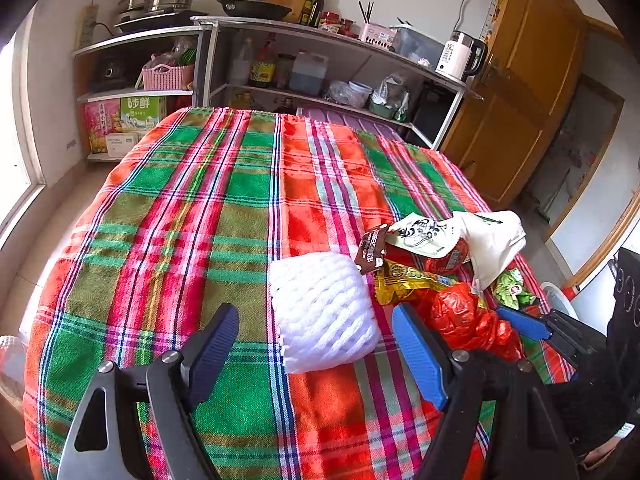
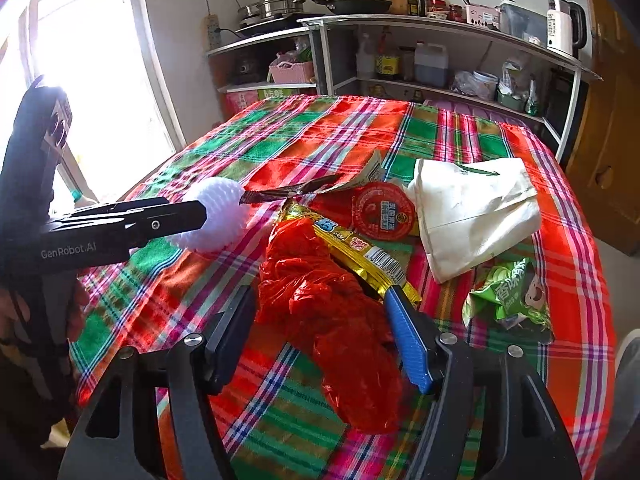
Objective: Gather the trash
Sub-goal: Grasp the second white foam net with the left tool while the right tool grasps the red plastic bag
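Note:
Trash lies on a plaid-clothed table (image 1: 200, 208). A white foam fruit net (image 1: 322, 312) lies between the open fingers of my left gripper (image 1: 316, 332); the net also shows in the right wrist view (image 2: 216, 216). A crumpled red plastic bag (image 2: 332, 320) lies between the open fingers of my right gripper (image 2: 320, 320). Beyond it are a yellow snack wrapper (image 2: 360, 252), a red round lid (image 2: 382, 210), a brown wrapper (image 1: 370, 252), a white paper bag (image 2: 472, 212) and a green snack packet (image 2: 508, 292).
Metal shelves (image 1: 320, 92) with pots, bottles and a kettle stand behind the table. A window (image 2: 80, 60) is at the left, a wooden door (image 1: 520, 92) at the right. The left gripper's body (image 2: 100, 228) reaches in from the left in the right wrist view.

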`<state>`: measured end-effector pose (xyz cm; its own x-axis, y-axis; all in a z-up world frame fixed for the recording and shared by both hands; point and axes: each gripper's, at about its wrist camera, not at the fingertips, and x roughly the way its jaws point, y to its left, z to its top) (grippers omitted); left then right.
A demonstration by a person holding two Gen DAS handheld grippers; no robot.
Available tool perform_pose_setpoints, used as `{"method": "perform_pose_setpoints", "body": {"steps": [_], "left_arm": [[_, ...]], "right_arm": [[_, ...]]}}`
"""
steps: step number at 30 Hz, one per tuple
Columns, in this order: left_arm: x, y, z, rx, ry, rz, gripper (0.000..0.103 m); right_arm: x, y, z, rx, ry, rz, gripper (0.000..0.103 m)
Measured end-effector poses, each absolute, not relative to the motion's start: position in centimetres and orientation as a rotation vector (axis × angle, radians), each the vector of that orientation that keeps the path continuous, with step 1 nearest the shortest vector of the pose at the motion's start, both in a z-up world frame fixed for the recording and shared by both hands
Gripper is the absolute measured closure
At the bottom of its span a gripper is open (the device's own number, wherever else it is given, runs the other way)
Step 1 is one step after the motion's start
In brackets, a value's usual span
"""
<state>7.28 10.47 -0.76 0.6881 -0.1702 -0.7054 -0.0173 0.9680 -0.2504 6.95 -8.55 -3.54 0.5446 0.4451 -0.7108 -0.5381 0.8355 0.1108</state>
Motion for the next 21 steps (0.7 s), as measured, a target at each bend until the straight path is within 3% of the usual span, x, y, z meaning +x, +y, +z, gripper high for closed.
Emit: {"method": "perform_pose_setpoints", "body": {"steps": [6, 15, 21], "left_arm": [[8.1, 10.2, -1.5, -0.235, 0.829, -0.065, 0.024], [9.1, 10.2, -2.1, -0.214, 0.827, -0.04, 0.025], [9.2, 9.6, -2.2, -0.215, 0.835, -0.077, 0.052]], "right_arm": [[6.1, -8.1, -3.3, -0.191, 0.788, 0.536, 0.037], [5.1, -8.8, -3.3, -0.178, 0.774, 0.508, 0.054], [4.6, -9.3, -3.3, -0.138, 0.764, 0.501, 0.058]]}}
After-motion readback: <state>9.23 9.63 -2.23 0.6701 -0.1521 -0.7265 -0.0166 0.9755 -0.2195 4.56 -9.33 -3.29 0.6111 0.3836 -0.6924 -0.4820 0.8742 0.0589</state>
